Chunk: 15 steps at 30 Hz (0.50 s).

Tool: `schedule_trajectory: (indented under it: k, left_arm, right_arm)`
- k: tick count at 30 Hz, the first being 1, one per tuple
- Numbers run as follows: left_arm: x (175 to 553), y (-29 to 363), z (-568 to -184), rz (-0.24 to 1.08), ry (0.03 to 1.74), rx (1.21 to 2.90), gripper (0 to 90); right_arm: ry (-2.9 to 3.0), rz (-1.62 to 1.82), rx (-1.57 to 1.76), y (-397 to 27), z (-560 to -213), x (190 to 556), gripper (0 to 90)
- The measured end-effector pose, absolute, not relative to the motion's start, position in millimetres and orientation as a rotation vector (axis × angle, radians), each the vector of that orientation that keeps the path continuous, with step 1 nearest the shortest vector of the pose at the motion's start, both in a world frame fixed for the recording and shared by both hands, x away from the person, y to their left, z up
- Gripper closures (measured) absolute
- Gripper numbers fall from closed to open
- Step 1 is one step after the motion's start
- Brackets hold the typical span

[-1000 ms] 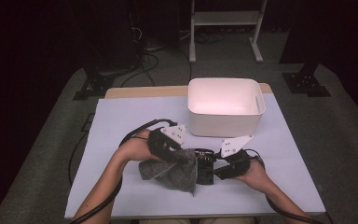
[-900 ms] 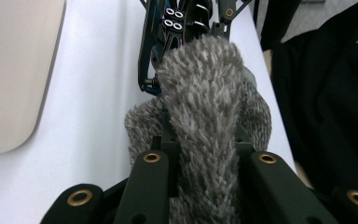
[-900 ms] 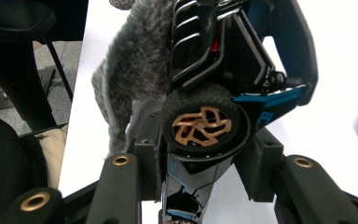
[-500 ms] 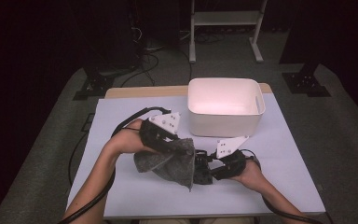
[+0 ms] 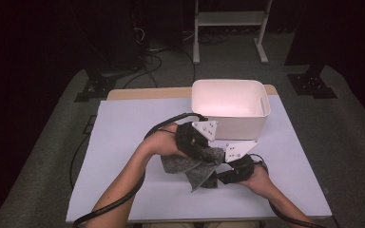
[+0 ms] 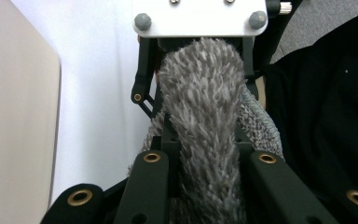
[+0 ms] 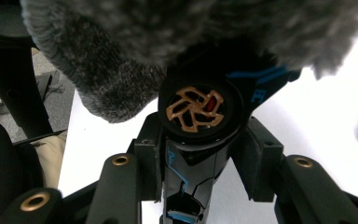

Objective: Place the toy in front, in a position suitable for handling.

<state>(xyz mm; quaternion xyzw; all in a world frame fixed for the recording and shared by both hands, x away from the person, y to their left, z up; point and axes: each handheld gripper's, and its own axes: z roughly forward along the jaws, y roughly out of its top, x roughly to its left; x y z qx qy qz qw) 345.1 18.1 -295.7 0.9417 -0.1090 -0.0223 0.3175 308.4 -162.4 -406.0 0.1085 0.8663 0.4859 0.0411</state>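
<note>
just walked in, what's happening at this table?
A person works two handheld grippers over a white-covered table. The left gripper is clamped on a fuzzy grey cloth, which drapes over the end of a black device with blue markings and a copper-coloured round end. The right gripper grips that device. A white bin sits just behind them.

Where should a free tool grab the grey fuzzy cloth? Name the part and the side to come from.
Take the loose corner of the grey cloth that hangs down toward the person's side. It droops free below the left tool, which pinches the cloth's upper fold, and beside the black device clamped in the right tool. Come from the near edge of the table, probably low and level.
</note>
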Motion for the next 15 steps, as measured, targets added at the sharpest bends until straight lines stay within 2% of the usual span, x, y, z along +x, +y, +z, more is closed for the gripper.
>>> schedule_trajectory:
  k: [10, 15]
  left_arm:
    - [349, 46, -296, -0.046, -0.227, 2.471, 75.4]
    - [354, 64, -311, -0.089, -0.148, 2.435, 75.1]
  right_arm:
    - [2.659, 1.457, 0.313, -163, -404, 309, 55.8]
    - [2.672, 1.447, 0.321, -167, -404, 310, 55.8]
